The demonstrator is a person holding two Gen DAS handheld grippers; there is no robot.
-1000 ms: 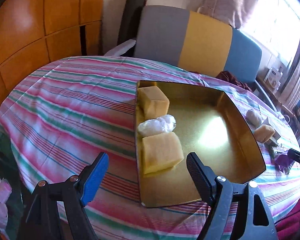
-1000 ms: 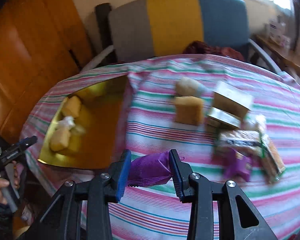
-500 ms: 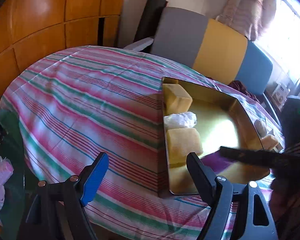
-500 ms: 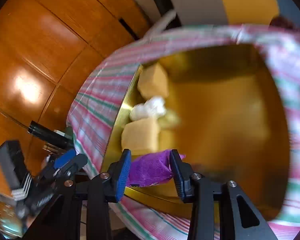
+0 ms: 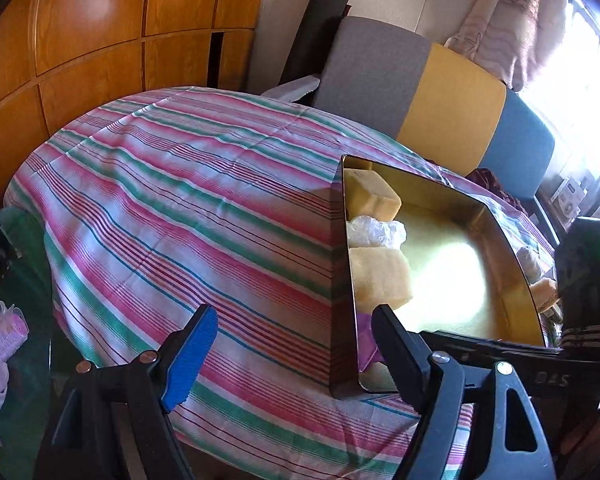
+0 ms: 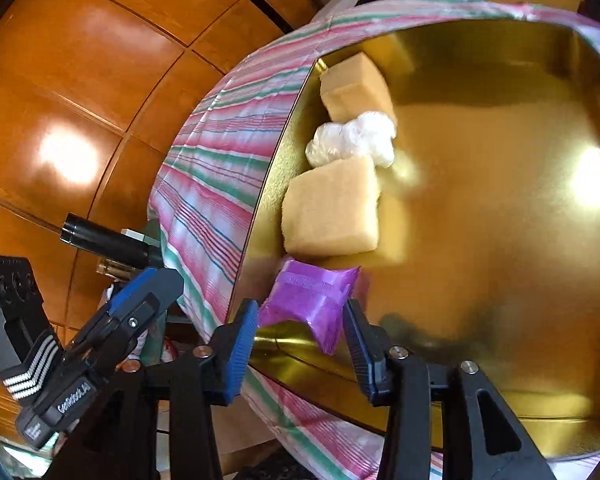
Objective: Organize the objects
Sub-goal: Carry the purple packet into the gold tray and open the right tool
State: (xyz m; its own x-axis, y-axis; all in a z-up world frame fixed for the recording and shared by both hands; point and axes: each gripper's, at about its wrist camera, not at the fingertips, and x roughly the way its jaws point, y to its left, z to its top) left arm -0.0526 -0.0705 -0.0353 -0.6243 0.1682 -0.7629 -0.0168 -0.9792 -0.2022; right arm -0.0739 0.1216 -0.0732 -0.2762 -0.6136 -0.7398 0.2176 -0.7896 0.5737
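A purple packet (image 6: pixel 312 304) lies in the near left corner of the gold tray (image 6: pixel 500 200), touching a yellow sponge (image 6: pixel 334 208). My right gripper (image 6: pixel 300 312) straddles the packet; its jaws are opening and the pads no longer squeeze it. Farther along the tray's left wall sit a white plastic bundle (image 6: pixel 352 140) and a second sponge (image 6: pixel 356 88). My left gripper (image 5: pixel 294 316) hovers over the striped cloth (image 5: pixel 180 208) left of the tray (image 5: pixel 342 240), wide, closing slightly, with nothing between its jaws. The packet (image 5: pixel 366 336) peeks out behind its right finger.
The round table's edge drops off to the left and near side. Wooden wall panels (image 5: pixel 80 40) stand behind it, and a grey, yellow and blue chair (image 5: pixel 452 104) at the far side. Another sponge (image 5: pixel 544 288) lies beyond the tray's right wall.
The right gripper swung left from the open cloth to the tray with the purple packet, lowered it beside the near sponge, and its jaws widened. The left gripper drifted left of the tray.
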